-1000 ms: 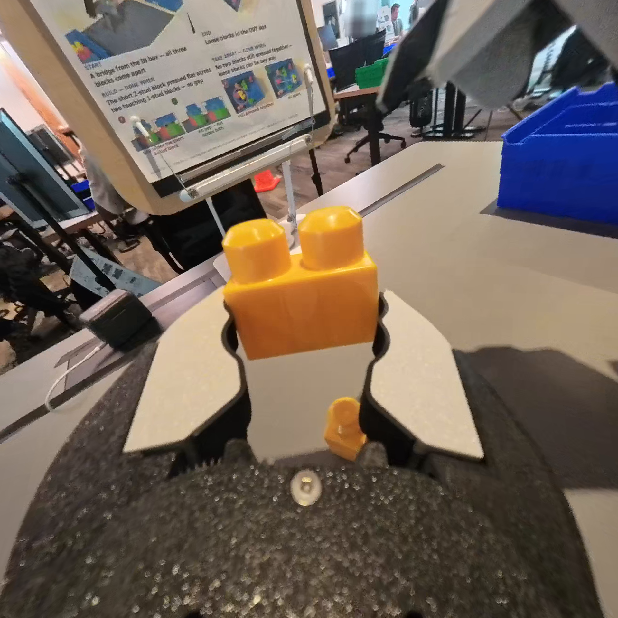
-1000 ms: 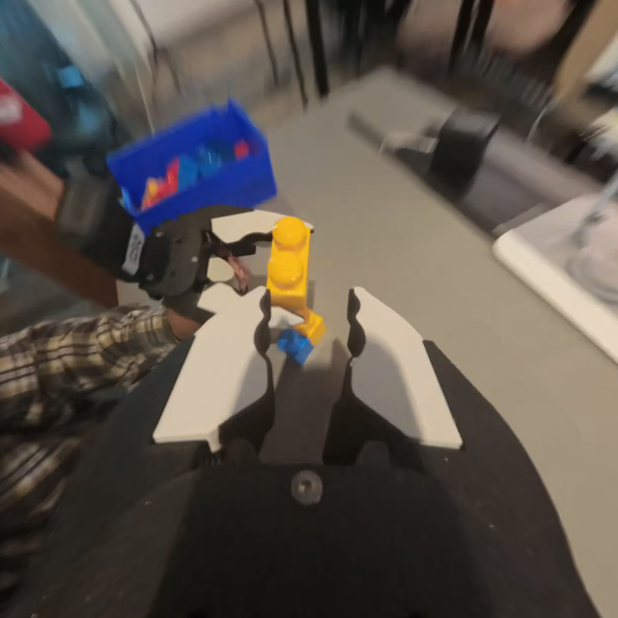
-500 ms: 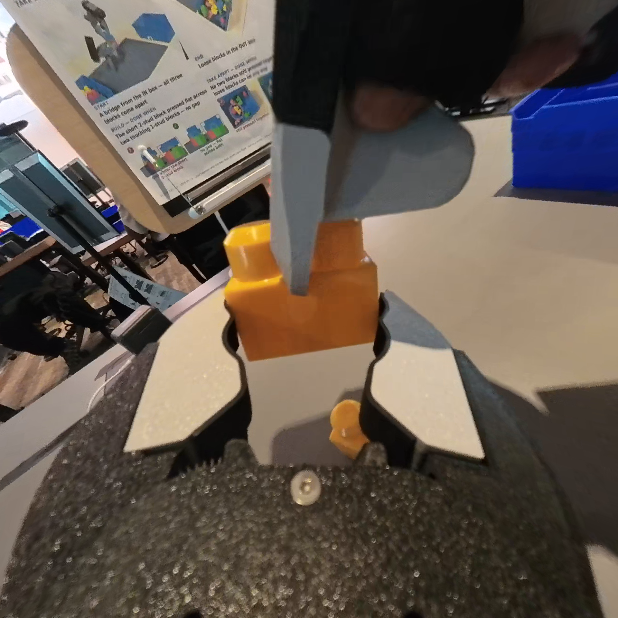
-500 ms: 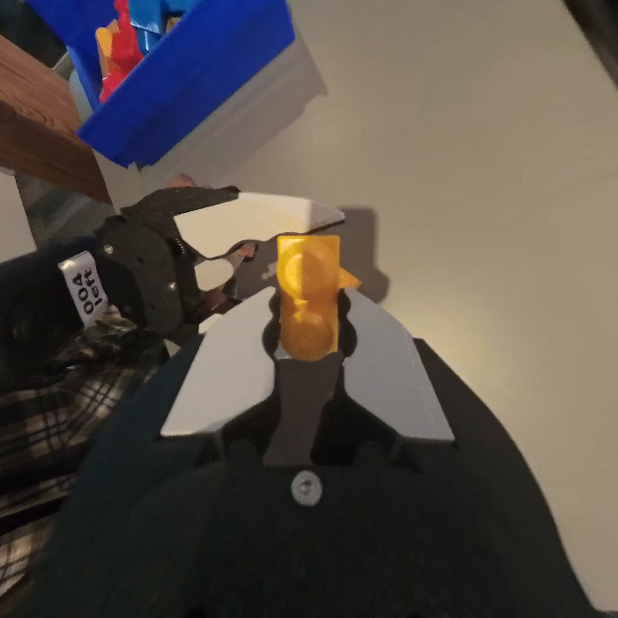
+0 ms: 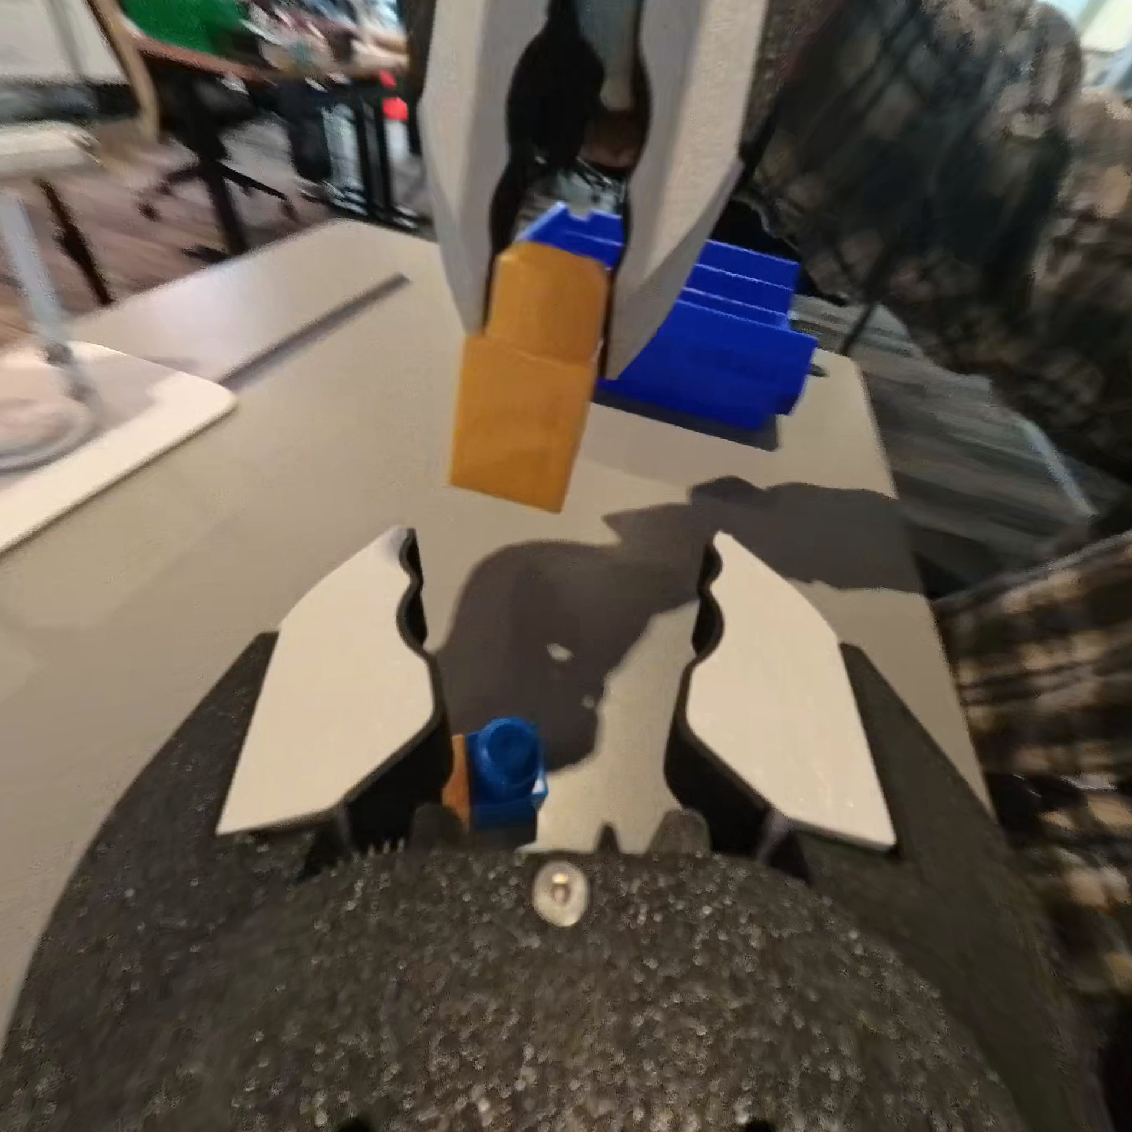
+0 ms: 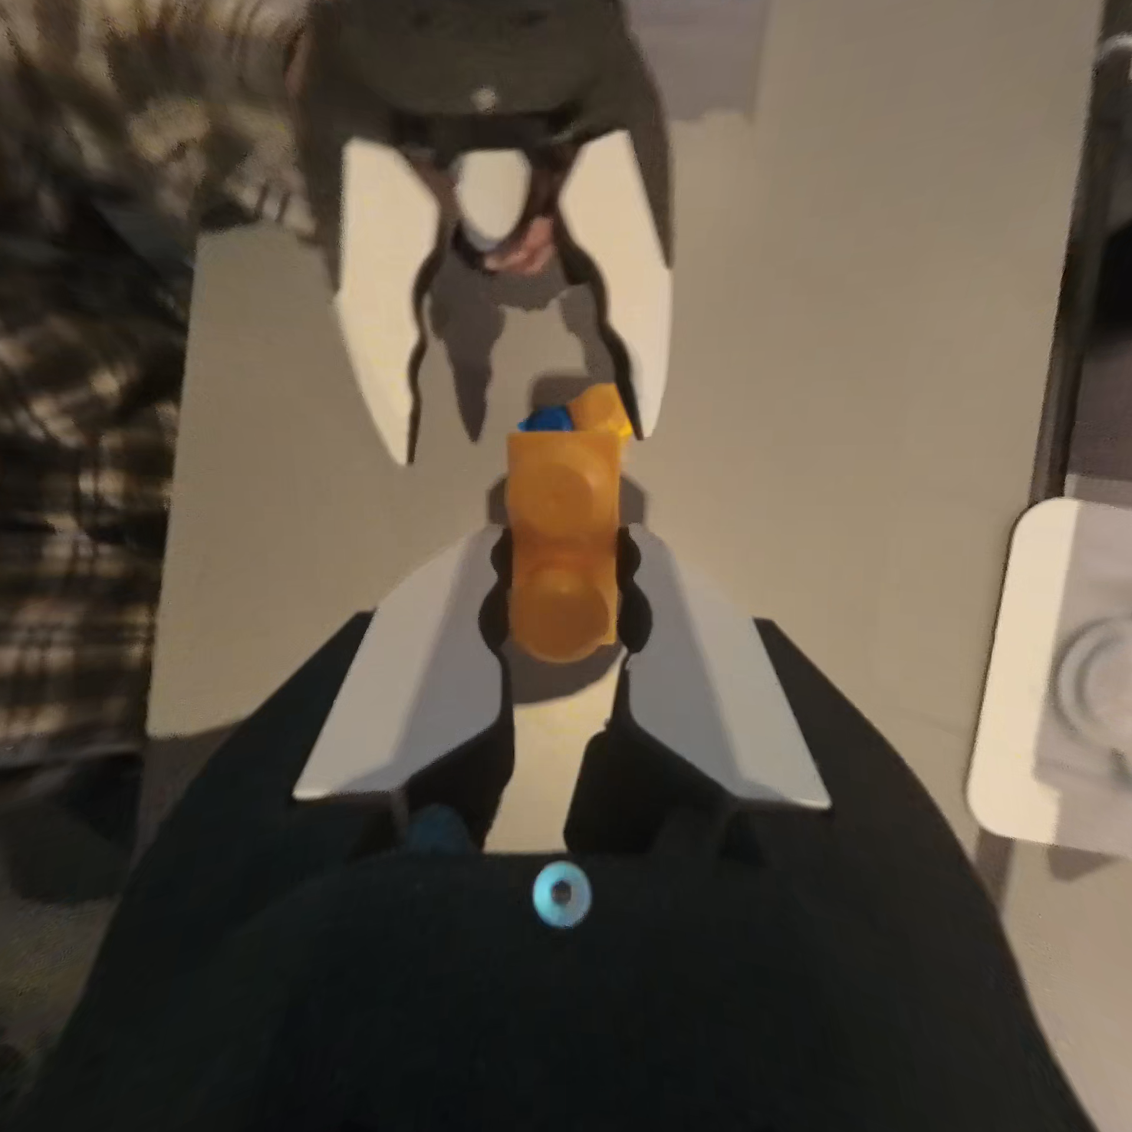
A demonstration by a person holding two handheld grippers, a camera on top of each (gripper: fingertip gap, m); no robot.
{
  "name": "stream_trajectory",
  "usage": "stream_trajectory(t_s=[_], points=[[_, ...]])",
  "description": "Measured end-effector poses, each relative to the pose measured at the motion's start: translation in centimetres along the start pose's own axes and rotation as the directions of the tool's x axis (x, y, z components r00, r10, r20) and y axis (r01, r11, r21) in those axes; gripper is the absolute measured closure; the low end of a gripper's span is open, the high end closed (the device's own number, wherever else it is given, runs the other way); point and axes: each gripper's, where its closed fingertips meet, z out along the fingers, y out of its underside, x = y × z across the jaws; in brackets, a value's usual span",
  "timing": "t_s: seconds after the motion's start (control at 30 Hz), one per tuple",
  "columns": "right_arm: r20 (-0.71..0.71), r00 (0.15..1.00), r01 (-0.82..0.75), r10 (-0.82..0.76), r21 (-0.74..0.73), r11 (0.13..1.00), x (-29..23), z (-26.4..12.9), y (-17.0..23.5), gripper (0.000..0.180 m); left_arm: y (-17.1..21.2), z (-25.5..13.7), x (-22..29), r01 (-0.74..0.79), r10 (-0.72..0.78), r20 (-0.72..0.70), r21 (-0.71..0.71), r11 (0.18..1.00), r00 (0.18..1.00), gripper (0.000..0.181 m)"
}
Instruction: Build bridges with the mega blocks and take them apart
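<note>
My right gripper (image 6: 560,539) is shut on an orange two-stud block (image 6: 560,551) and holds it above the grey table (image 6: 796,306). In the left wrist view that block (image 5: 520,398) hangs from the right gripper (image 5: 545,331), which reaches down from above. My left gripper (image 5: 558,539) is open and empty, just below and in front of the held block. A blue one-stud block (image 5: 502,778) and an orange one-stud block (image 5: 456,790) stand side by side on the table, deep between my left fingers. In the right wrist view they (image 6: 545,421) (image 6: 597,407) show beyond the held block.
A blue bin (image 5: 723,343) stands on the table behind the held block. A white stand base (image 5: 110,416) lies at the left, and shows at the right edge of the right wrist view (image 6: 1072,674). A plaid sleeve (image 5: 1041,674) is at the right. The gap from one gripper's tips to the other's is roughly 5 cm.
My right gripper closed on the orange two-stud block. My left gripper let go of it, opened and drew back. The block now hangs from the right gripper above the two small blocks.
</note>
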Motion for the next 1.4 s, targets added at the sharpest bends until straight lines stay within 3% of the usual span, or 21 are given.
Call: stream_trajectory(t_s=[0.17,0.37,0.47,0.6,0.77,0.83,1.0,1.13,1.27,1.4], points=[[0.048,0.997,0.062,-0.060,-0.034,0.998,-1.2,0.0,0.8,0.147,-1.3,1.0,0.6,0.010,-0.008,-0.105,0.020,1.000,0.994,0.105],[0.088,0.994,0.070,-0.070,0.004,0.998,-1.9,0.3,0.6,0.147,-1.2,2.0,1.1,-0.115,0.114,-0.085,-0.011,0.993,0.990,0.143],[0.079,0.994,0.076,-0.080,0.045,0.996,-1.8,0.2,0.5,0.147,-1.5,1.9,1.1,-0.144,0.145,-0.048,0.028,0.989,0.988,0.143],[0.034,0.998,0.047,-0.053,0.178,0.983,-1.1,-1.3,-0.1,0.128,-2.3,0.9,0.6,-0.147,0.149,-0.002,0.115,0.982,0.989,0.144],[0.063,0.998,0.012,-0.032,0.296,0.955,-1.4,-1.1,-0.4,0.132,-2.3,0.5,0.9,-0.126,0.134,-0.039,0.158,0.979,0.990,0.144],[0.087,0.996,0.000,-0.028,0.307,0.952,-1.6,-0.6,-0.5,0.146,-2.1,0.8,1.1,-0.134,0.142,-0.044,0.143,0.981,0.989,0.144],[0.100,0.994,-0.077,0.050,0.285,0.955,-2.1,-0.1,-0.5,0.147,-1.0,0.6,1.6,-0.110,0.118,-0.103,0.078,0.991,0.988,0.144],[0.009,0.990,-0.136,0.142,0.354,0.925,-1.5,-1.1,-0.4,0.147,0.4,-1.9,0.2,-0.178,0.177,-0.072,-0.009,0.984,0.982,0.120],[-0.020,0.982,-0.163,0.188,0.409,0.898,-2.1,-2.2,0.7,0.147,3.1,-5.3,-2.2,-0.205,0.194,-0.089,-0.133,0.970,0.977,0.116],[-0.028,0.896,-0.389,0.444,0.433,0.813,-1.0,-1.2,2.2,0.147,4.2,-7.8,-4.0,-0.143,0.137,-0.055,-0.119,0.983,0.989,0.109]])
